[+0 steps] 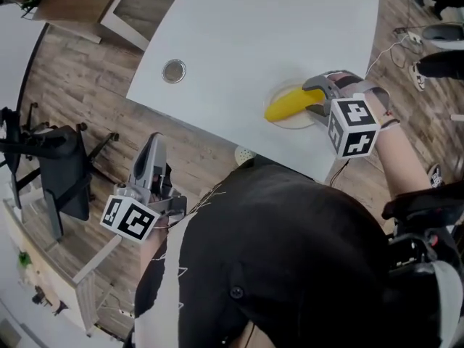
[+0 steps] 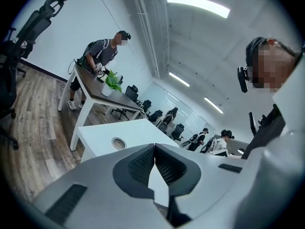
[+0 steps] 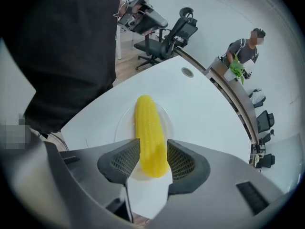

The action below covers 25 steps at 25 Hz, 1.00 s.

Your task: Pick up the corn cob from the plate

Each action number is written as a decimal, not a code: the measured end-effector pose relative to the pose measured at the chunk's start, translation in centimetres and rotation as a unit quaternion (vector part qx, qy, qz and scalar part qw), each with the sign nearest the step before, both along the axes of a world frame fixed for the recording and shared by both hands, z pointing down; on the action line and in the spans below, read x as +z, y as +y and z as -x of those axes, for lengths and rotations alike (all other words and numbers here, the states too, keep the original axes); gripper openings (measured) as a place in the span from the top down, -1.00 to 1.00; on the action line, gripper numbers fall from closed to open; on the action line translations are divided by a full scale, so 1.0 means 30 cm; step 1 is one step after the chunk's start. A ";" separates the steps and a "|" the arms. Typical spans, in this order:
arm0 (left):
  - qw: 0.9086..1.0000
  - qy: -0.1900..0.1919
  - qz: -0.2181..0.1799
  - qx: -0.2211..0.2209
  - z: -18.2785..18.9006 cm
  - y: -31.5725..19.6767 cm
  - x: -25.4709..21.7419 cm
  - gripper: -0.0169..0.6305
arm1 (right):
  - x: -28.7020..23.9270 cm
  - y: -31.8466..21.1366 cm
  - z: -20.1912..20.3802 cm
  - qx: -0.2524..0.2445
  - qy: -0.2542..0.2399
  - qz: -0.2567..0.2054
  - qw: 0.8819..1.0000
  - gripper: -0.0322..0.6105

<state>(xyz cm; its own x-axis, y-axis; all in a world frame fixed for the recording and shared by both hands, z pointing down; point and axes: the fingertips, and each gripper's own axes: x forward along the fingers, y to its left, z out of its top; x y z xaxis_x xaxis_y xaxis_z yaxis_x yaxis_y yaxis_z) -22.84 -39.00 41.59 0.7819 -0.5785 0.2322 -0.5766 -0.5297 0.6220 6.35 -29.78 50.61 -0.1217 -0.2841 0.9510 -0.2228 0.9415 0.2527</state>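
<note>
Holds the right claw (image 3: 153, 147) wide astride the corn cob (image 3: 148, 123) at 2 o'clock, ready for closing, with the left claw (image 2: 155, 149) closed and idle at 8 o'clock.

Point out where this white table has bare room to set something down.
Most of the table is bare: the stretch between the round grommet and the plate, and everything beyond the plate to the far edge. It is crowded only at the near edge, where the right gripper straddles the corn cob on the plate.
</note>
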 end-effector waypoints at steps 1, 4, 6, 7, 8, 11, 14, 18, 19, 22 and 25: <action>1.000 -0.002 -0.001 -0.002 0.007 -0.001 -0.005 0.91 | 0.007 0.000 -0.002 -0.006 0.003 0.010 1.000 0.33; 1.000 -0.007 -0.004 -0.007 0.023 -0.014 -0.021 0.91 | 0.011 -0.007 -0.002 -0.011 -0.003 0.042 0.999 0.32; 1.000 -0.008 -0.005 -0.014 0.034 -0.018 -0.024 0.91 | 0.015 -0.007 -0.001 -0.018 -0.003 0.059 0.998 0.33; 1.000 -0.008 -0.005 -0.017 0.039 -0.018 -0.024 0.91 | 0.022 -0.004 -0.001 -0.023 -0.001 0.066 0.998 0.33; 1.000 -0.008 -0.005 -0.019 0.043 -0.016 -0.023 0.91 | 0.029 -0.002 -0.001 -0.028 0.003 0.071 0.997 0.33; 0.999 -0.010 -0.008 -0.029 0.054 -0.010 -0.028 0.91 | 0.041 -0.003 -0.001 -0.042 0.013 0.081 0.996 0.29; 0.999 -0.014 -0.013 -0.046 0.078 -0.007 -0.038 0.91 | 0.042 -0.008 0.003 -0.048 0.017 0.095 0.994 0.29; 0.997 -0.016 -0.020 -0.067 0.119 0.001 -0.049 0.91 | 0.048 -0.012 0.008 -0.050 0.021 0.109 0.993 0.29; 0.997 -0.015 -0.022 -0.074 0.130 0.002 -0.053 0.91 | 0.051 -0.013 0.008 -0.051 0.021 0.112 0.992 0.29; 0.996 -0.007 -0.020 -0.091 0.148 0.012 -0.057 0.91 | 0.057 -0.014 0.002 -0.051 0.018 0.119 0.991 0.28; 0.995 -0.005 -0.014 -0.096 0.160 0.034 -0.053 0.91 | 0.060 -0.010 0.002 -0.048 0.020 0.128 0.990 0.28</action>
